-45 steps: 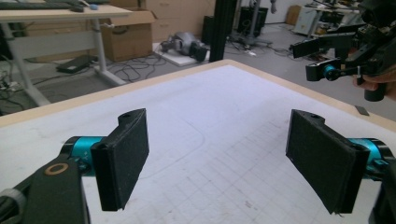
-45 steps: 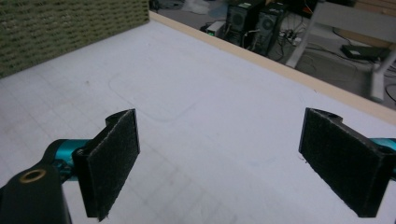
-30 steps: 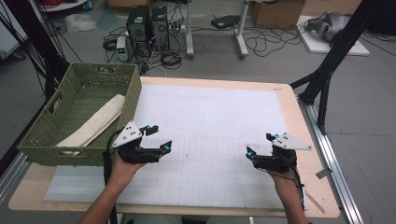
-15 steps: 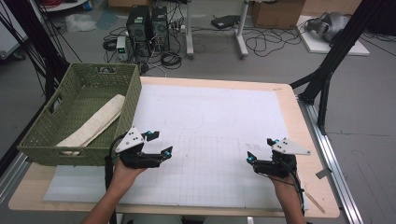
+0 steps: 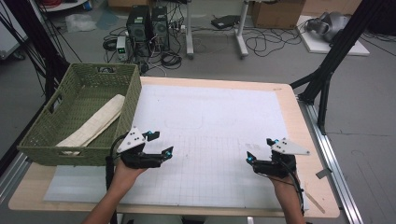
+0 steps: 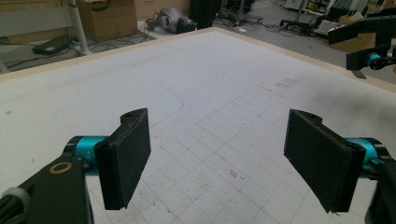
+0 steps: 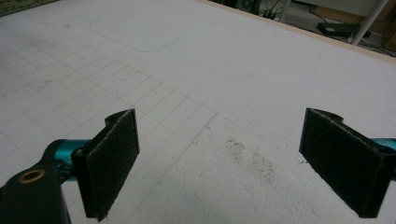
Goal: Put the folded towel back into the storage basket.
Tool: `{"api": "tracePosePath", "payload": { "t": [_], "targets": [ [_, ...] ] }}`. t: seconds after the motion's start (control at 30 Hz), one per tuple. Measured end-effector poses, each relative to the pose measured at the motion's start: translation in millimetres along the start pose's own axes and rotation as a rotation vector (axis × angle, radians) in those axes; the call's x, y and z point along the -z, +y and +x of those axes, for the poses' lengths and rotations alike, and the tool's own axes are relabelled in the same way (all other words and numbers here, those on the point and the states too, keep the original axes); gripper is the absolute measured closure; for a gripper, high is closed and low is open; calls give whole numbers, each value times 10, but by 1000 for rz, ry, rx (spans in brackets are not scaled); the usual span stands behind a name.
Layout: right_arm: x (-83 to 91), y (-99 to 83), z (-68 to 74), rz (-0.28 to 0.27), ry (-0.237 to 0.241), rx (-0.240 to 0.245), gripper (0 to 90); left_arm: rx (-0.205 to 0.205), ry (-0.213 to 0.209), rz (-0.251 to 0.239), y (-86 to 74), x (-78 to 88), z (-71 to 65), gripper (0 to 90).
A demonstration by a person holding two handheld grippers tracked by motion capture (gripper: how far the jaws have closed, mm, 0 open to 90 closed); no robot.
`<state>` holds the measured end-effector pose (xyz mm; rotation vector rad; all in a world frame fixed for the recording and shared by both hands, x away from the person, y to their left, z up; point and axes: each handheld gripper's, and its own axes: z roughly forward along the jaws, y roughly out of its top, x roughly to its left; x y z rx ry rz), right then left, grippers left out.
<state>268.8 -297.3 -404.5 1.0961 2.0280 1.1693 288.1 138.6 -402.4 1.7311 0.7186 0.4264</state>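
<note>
My left gripper (image 5: 161, 143) rests low over the white gridded mat (image 5: 210, 116), just right of a green woven basket (image 5: 133, 95). Its jaws stand wide apart with nothing between them, and the left gripper view (image 6: 219, 158) shows bare mat between the pads. My right gripper (image 5: 260, 150) sits near the mat's front right, also open and empty, as the right gripper view (image 7: 219, 163) confirms. A folded beige cloth (image 5: 95, 124) lies diagonally inside the basket. Both grippers point toward the middle of the mat.
The wooden table edge (image 5: 299, 121) runs along the right, with a metal rail beyond it. Computer towers (image 5: 148, 22), cables and boxes lie on the floor behind the table. The right gripper (image 6: 371, 58) appears far off in the left gripper view.
</note>
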Motion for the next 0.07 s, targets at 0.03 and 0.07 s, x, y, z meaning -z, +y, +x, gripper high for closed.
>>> {"api": "tracePosePath", "payload": {
  "t": [0.03, 0.07],
  "targets": [
    [0, -1, -5, -3, -2, 2, 113, -1, 1, 2, -1, -3, 4, 231],
    [-1, -3, -8, -4, -3, 0, 113, -3, 1, 4, -4, -5, 7, 231]
  ]
}}
